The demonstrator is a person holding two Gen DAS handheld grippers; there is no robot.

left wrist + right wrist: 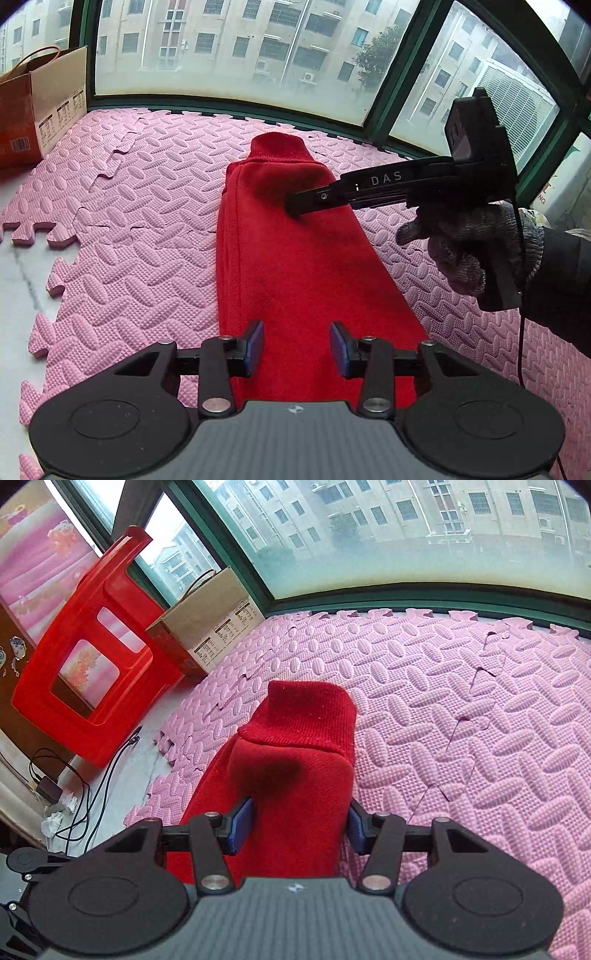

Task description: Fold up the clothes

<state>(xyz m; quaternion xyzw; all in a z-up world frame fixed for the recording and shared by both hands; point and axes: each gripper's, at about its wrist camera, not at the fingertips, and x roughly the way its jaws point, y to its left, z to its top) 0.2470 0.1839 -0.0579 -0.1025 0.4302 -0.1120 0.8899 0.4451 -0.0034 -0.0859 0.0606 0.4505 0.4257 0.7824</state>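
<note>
Both pairs of jaws stand apart, clamped on nothing. The left gripper (297, 349) hovers over the near end of the long red knitted garment (295, 258), its blue pads (257, 343) spread with only cloth showing between them. The right gripper (301, 825) straddles the same garment nearer its ribbed cuff (306, 716), one pad at either edge; in the left wrist view its black fingers point toward nine o'clock, low over the cloth, but contact cannot be told.

The garment lies as a narrow folded strip on the pink interlocking foam mat (129, 229), running from six o'clock up to twelve in the left view, cuff toward the green-framed window (229, 103).

The likely fault is a shallow pinch. Closing on the top layer alone would peel the strip open and undo the lengthwise fold. If the two grippers lift unevenly, the strip would probably twist, and the thick cuff could flop sideways. Dragging may also catch the mat's textured surface or lift a loose tile edge (33, 229).
</note>
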